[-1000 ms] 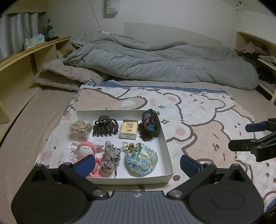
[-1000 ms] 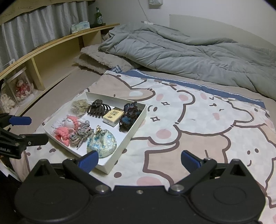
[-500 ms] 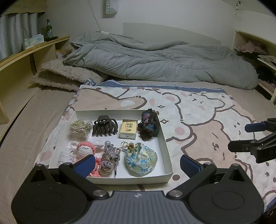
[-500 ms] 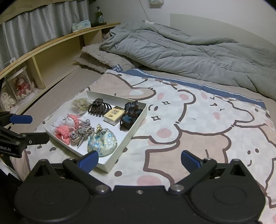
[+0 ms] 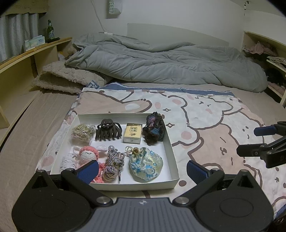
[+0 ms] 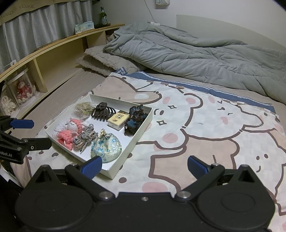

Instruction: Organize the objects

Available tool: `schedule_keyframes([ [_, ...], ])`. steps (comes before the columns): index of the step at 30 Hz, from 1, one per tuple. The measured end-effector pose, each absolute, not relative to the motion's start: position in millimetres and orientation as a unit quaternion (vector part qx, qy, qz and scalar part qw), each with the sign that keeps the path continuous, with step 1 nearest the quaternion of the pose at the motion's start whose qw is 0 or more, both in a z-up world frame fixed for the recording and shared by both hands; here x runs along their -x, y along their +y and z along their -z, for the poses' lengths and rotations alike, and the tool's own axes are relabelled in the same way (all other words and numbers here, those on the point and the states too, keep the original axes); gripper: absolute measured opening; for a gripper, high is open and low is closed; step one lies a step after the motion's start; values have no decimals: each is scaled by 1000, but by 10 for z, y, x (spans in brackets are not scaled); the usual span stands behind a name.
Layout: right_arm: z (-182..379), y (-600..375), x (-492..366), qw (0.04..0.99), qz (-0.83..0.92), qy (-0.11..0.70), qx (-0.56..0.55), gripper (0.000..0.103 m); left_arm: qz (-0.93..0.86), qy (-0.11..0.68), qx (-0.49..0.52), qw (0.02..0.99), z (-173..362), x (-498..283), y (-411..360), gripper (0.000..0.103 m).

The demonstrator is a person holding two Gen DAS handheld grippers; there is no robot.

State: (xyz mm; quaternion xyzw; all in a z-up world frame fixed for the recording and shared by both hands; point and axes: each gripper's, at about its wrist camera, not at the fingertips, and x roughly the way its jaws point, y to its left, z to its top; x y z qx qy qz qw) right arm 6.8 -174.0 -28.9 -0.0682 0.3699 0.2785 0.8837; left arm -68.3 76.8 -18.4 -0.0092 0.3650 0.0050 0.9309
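A white tray (image 5: 171, 148) lies on the bear-print sheet (image 5: 205, 114); it also shows in the right wrist view (image 6: 143, 125). It holds a brown claw clip (image 5: 108, 131), a yellow box (image 5: 133, 133), a dark crocheted scrunchie (image 5: 154, 129), a tangle of beige bands (image 5: 82, 133), a pink crochet doll (image 5: 88, 155), a braided cord (image 5: 113, 164) and a floral pouch (image 5: 145, 165). My left gripper (image 5: 142, 171) is open and empty over the tray's near edge. My right gripper (image 6: 144, 166) is open and empty to the right of the tray.
A rumpled grey duvet (image 5: 169, 66) and a fuzzy pillow (image 5: 68, 78) lie at the head of the bed. A wooden shelf (image 6: 59, 53) runs along the left, with a green bottle (image 6: 103, 17) and a tissue box (image 6: 84, 27).
Both grippers have drifted slightly; the tray sits a little higher in the right wrist view. Both stay open and empty.
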Motion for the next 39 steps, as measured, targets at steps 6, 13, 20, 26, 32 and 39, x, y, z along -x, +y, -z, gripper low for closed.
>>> schedule_keyframes([
  [6,279,-1730,-60,884,-280,369,69,103,-6,367,9,930,185,679,769,103],
  [13,267,-1725,-55,883,-281,369,70,103,-5,367,7,930,186,683,762,103],
  [20,269,-1721,-52,883,-280,370,69,103,-6,368,8,930,190,683,761,103],
  [26,270,-1720,-51,883,-280,369,70,103,-6,368,8,930,190,683,763,103],
  [32,272,-1710,-39,883,-281,369,70,103,-6,368,8,930,186,683,761,103],
  [39,272,-1702,-27,883,-281,369,71,103,-6,369,8,929,194,681,763,103],
])
